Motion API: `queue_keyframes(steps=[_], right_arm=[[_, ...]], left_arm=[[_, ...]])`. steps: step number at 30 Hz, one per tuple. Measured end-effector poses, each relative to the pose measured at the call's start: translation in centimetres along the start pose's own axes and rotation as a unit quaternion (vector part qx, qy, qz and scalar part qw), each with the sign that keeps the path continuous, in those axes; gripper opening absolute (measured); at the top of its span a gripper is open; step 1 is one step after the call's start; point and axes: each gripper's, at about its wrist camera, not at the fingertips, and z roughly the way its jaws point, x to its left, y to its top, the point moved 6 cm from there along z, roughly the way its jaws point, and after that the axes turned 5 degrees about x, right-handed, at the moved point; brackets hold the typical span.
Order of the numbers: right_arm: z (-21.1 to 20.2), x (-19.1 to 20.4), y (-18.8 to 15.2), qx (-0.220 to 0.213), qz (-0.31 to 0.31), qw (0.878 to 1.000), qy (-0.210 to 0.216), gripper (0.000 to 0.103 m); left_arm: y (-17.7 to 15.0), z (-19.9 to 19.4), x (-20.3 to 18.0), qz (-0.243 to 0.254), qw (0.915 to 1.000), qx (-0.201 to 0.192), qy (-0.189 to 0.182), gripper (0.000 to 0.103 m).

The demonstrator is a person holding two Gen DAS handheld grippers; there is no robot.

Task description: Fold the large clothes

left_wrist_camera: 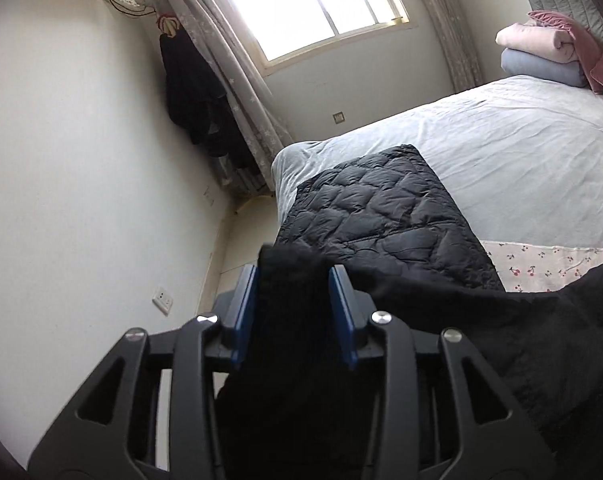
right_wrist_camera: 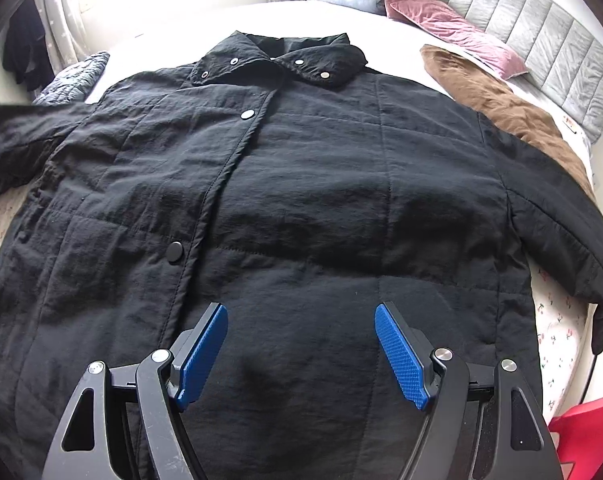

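The black jacket [right_wrist_camera: 301, 200] lies spread face up across the bed [left_wrist_camera: 501, 140], collar [right_wrist_camera: 281, 60] toward the grey headboard [right_wrist_camera: 541, 52], snaps down the front, both sleeves out to the sides. The left gripper [left_wrist_camera: 293, 276] has its blue pads [left_wrist_camera: 245, 300] pinched in on the jacket's sleeve cuff [left_wrist_camera: 289, 280], the black fabric bunched thick between the jaws and lifted off the bed. The right gripper [right_wrist_camera: 301, 312] hovers over the lower front of the jacket, jaws spread wide, nothing in them. Just beyond the held cuff, a folded navy quilted jacket [left_wrist_camera: 389, 208] sits at the bed's corner. A brown garment [right_wrist_camera: 509, 108] lies beside the jacket's far shoulder, touching the pink velvet pillow [right_wrist_camera: 441, 20]. Folded blankets [left_wrist_camera: 541, 52] are stacked by the headboard.
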Motion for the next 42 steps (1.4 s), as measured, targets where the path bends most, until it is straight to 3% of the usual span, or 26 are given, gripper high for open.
queue_keyframes(steps=[1, 3, 6, 9, 13, 16, 19, 22, 24, 26, 29, 31, 34, 37, 40, 42], right_arm=[[0.0, -0.1, 0.0, 0.004, 0.001, 1.0, 0.003, 0.077], [-0.1, -0.7, 0.2, 0.013, 0.007, 1.0, 0.007, 0.077], [0.1, -1.3, 1.8, 0.017, 0.017, 1.0, 0.002, 0.077], [0.8, -1.6, 4.5, 0.004, 0.035, 0.999, 0.012, 0.078], [3.5, -3.1, 8.2, -0.014, 0.068, 0.997, 0.023, 0.08], [6.2, -5.1, 9.8, -0.019, 0.068, 0.998, 0.0, 0.08], [8.5, -8.9, 9.6, -0.019, 0.063, 0.997, -0.034, 0.081], [8.4, -13.2, 8.5, -0.039, 0.075, 0.995, -0.045, 0.084], [7.7, -15.0, 7.8, -0.043, 0.073, 0.995, -0.048, 0.084], [7.1, -15.7, 7.3, -0.037, 0.068, 0.996, -0.054, 0.084], [5.9, -15.9, 7.2, -0.023, 0.065, 0.993, -0.094, 0.084], [5.1, -15.3, 8.1, -0.023, 0.066, 0.996, -0.059, 0.084], [3.1, -13.9, 11.0, -0.056, 0.096, 0.992, 0.051, 0.084], [2.4, -12.3, 15.2, -0.088, 0.144, 0.967, 0.192, 0.084], [4.3, -11.6, 18.7, -0.105, 0.182, 0.943, 0.257, 0.081], [7.4, -11.7, 21.0, -0.104, 0.209, 0.931, 0.281, 0.069]], left_arm=[[-0.2, -0.2, -0.6, -0.008, 1.0, -0.003, -0.003, 0.06], [-0.7, -1.5, -2.8, -0.025, 0.9994, -0.007, -0.023, 0.071], [-2.0, -4.9, -8.8, -0.026, 0.9925, 0.006, -0.12, 0.071], [-4.2, -8.6, -16.4, -0.004, 0.9701, 0.033, -0.241, 0.072], [-7.8, -10.5, -25.4, 0.04, 0.9368, 0.073, -0.34, 0.072], [-10.3, -9.0, -28.4, 0.07, 0.9348, 0.084, -0.338, 0.072], [-12.2, -5.1, -27.9, 0.106, 0.9473, 0.071, -0.294, 0.074], [-12.2, -2.8, -24.0, 0.104, 0.958, 0.049, -0.263, 0.074], [-11.7, -2.7, -22.0, 0.112, 0.9604, 0.039, -0.252, 0.074], [-11.2, -3.6, -20.8, 0.144, 0.9664, 0.025, -0.212, 0.074], [-10.3, -5.2, -19.5, 0.164, 0.9654, 0.029, -0.2, 0.074], [-9.1, -6.9, -19.7, 0.161, 0.9623, 0.032, -0.217, 0.074], [-6.3, -10.8, -21.6, 0.147, 0.9532, 0.026, -0.263, 0.075], [-4.2, -14.2, -25.1, 0.139, 0.9375, 0.027, -0.318, 0.075], [-2.6, -17.1, -31.3, 0.142, 0.9141, 0.037, -0.378, 0.075], [-2.1, -18.3, -35.5, 0.148, 0.9012, 0.042, -0.405, 0.072]])
